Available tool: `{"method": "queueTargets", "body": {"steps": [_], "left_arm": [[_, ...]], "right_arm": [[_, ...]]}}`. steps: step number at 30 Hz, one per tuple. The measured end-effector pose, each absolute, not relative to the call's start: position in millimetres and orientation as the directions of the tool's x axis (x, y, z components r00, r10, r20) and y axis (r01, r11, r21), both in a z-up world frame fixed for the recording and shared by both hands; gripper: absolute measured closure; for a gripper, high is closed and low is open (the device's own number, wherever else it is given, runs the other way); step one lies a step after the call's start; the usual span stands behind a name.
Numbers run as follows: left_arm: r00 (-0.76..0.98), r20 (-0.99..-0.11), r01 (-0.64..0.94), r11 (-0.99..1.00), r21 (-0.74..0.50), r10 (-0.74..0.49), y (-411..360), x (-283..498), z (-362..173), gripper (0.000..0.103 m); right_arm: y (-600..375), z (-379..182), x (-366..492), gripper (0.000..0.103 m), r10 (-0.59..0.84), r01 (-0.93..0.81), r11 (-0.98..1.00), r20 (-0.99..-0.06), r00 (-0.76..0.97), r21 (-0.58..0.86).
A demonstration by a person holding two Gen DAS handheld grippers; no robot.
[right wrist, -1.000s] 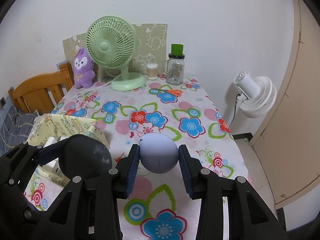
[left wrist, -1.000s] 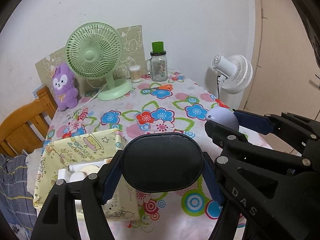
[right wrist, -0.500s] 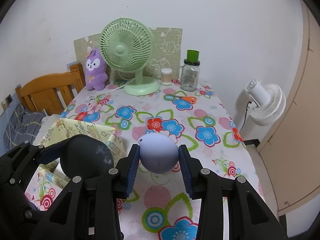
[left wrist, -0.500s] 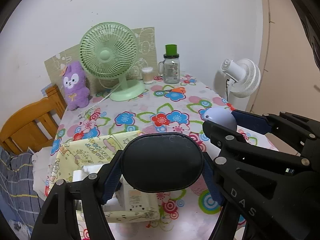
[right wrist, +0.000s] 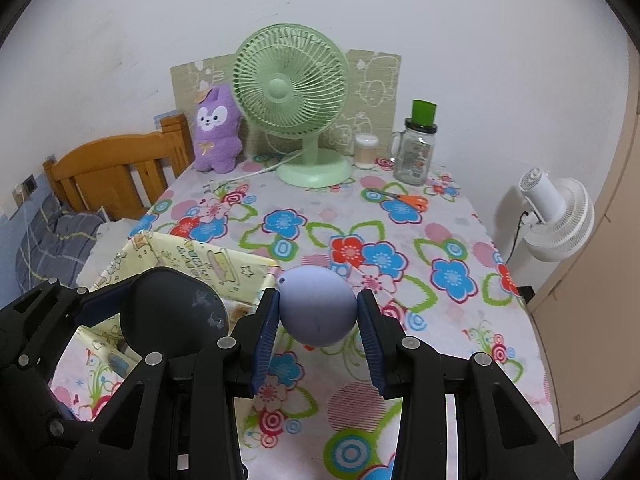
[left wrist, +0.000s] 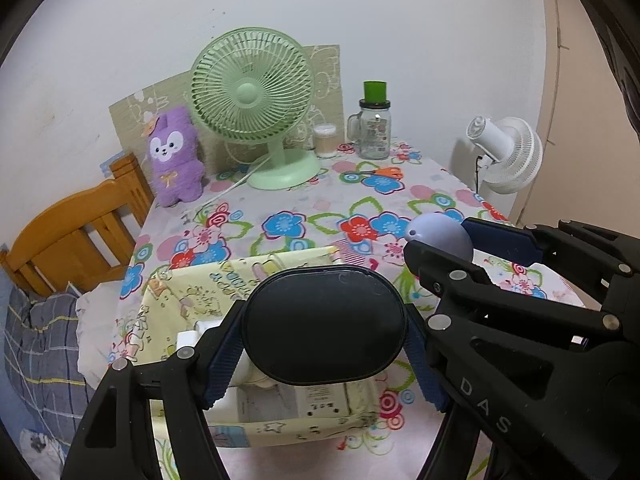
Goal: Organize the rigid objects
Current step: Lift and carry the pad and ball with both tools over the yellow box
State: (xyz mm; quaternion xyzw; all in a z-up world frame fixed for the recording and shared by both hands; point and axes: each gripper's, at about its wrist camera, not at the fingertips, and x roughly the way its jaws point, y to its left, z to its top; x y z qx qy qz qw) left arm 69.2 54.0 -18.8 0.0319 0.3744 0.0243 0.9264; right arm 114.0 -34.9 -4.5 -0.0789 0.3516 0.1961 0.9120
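Flowered tablecloth [right wrist: 400, 240] below; "DAS"-marked right tool [right wrist: 318, 332] clamping lilac ball [right wrist: 316, 306], left tool [left wrist: 324, 344] clamping black case [left wrist: 324, 326].

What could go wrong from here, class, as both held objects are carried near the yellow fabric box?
1. The lilac ball is round and gripped only at its sides by the right gripper; it might slip out.
2. The left gripper holding the black oval case works close beside the right; they could collide over the yellow fabric box.
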Motion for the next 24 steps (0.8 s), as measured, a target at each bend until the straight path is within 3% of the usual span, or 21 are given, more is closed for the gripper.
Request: {"method": "queueTargets", "body": {"steps": [24], "left_arm": [[0.665,-0.738,-0.107,0.993,0.052,0.111,117,80,-51,0.027]], "right_arm": [[39,-37,131,0.061,0.339,-0.510,0.860,-0.725,0.599,-0.018]]}}
